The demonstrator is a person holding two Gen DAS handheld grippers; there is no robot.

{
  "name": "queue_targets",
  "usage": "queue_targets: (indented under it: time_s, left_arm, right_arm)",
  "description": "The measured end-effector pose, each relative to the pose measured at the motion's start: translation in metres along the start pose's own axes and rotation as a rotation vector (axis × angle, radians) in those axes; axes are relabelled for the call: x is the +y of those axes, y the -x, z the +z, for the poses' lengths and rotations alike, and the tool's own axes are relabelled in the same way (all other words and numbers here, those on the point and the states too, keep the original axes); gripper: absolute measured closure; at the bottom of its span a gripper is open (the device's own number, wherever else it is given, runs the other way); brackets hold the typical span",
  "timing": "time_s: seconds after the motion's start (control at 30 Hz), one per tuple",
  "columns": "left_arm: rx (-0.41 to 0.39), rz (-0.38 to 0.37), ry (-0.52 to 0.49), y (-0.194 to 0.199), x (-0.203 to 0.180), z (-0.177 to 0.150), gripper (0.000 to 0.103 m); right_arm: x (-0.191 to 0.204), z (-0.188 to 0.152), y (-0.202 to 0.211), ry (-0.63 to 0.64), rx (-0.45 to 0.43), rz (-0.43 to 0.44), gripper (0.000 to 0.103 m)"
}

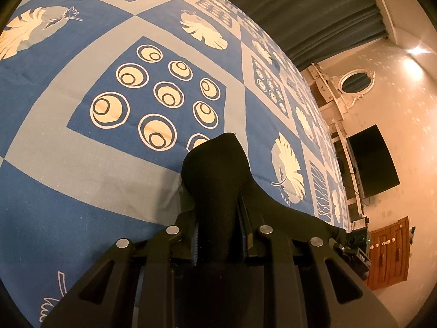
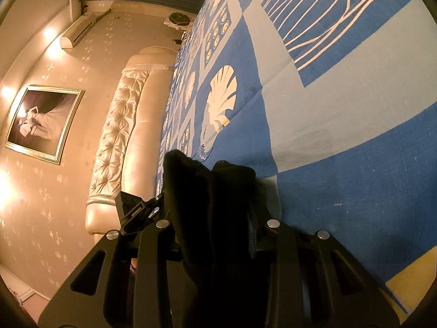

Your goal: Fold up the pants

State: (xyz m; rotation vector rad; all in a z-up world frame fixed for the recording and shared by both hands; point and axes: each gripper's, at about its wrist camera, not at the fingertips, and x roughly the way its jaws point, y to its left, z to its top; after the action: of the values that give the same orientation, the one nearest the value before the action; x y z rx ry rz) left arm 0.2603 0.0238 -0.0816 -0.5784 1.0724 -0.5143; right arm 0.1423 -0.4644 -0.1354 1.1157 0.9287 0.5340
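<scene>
The pants are black cloth. In the left wrist view my left gripper [image 1: 217, 218] is shut on a bunched fold of the pants [image 1: 215, 169], which sticks up past the fingers and trails off to the right over the bed. In the right wrist view my right gripper [image 2: 215, 218] is shut on a thick wad of the pants [image 2: 207, 186], held just above the blue patterned bedspread [image 2: 341, 109]. The fingertips of both grippers are hidden by the cloth. The rest of the pants is out of view.
The bedspread [image 1: 82, 142] covers a wide bed. A cream tufted headboard [image 2: 123, 136], a framed picture [image 2: 43, 123] and an air conditioner [image 2: 82, 28] are on one side. A dark screen [image 1: 374, 161], a wooden cabinet [image 1: 387, 254] and a curtain [image 1: 314, 8] are on the other.
</scene>
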Motion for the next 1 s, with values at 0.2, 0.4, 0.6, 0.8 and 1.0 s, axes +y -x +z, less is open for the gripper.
queue_targets:
  time_s: [0.2,0.4,0.6,0.8,1.0]
  left_arm:
    - [-0.015,0.006,-0.021,0.001,-0.002,-0.002,0.080]
    - [-0.016,-0.005,-0.017,-0.001,0.000,-0.003,0.080]
    - [-0.018,0.002,-0.025,-0.001,0.000,-0.003,0.074]
    - [-0.026,0.021,-0.049,0.011,-0.002,-0.010,0.047]
    - [-0.029,0.113,-0.141,0.027,-0.009,-0.028,0.040]
  right_arm:
    - [-0.001,0.003,0.001,-0.002,-0.001,-0.004,0.072]
    - [-0.002,0.005,0.002,-0.003,-0.002,-0.005,0.072]
    - [-0.002,0.004,0.003,-0.019,-0.002,0.003,0.067]
    - [-0.004,0.001,0.011,-0.039,0.001,0.022,0.054]
    - [-0.012,-0.011,0.029,-0.057,-0.016,0.034,0.051]
